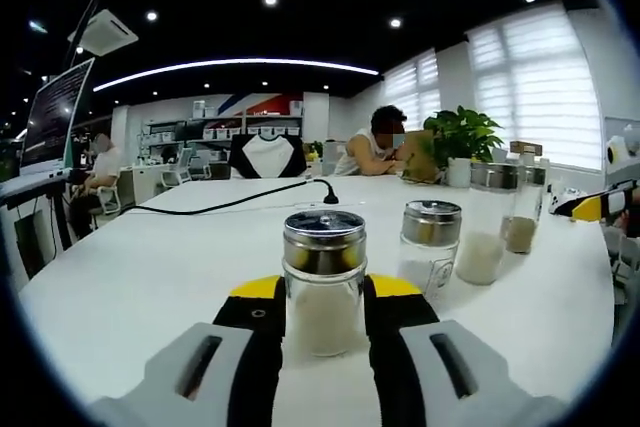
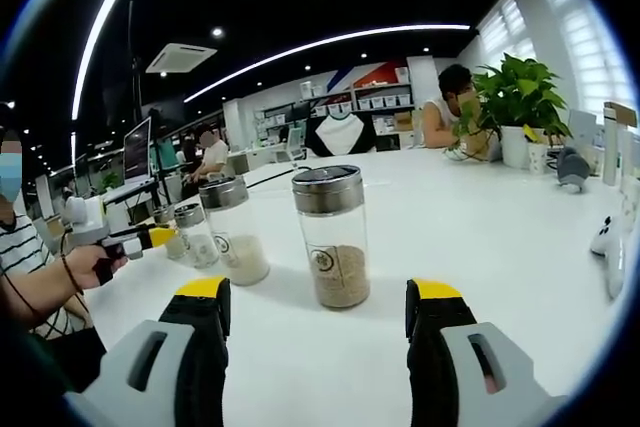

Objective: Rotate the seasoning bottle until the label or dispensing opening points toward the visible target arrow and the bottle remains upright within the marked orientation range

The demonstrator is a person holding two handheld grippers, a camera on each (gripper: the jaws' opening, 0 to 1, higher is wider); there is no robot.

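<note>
Seasoning bottle (image 1: 323, 282), a short clear glass jar with a steel lid and white powder inside, stands upright on the white table (image 1: 130, 277), clasped between the black, yellow-tipped jaws of the left gripper (image 1: 323, 309). The right gripper (image 2: 318, 309) gapes wide, holding nothing, before a taller glass jar of brown grains (image 2: 333, 237). I'd turn the clasped bottle slowly about its own axis, base flat. No target arrow is visible. Farther right stand three more steel-lidded jars (image 1: 430, 245).
</note>
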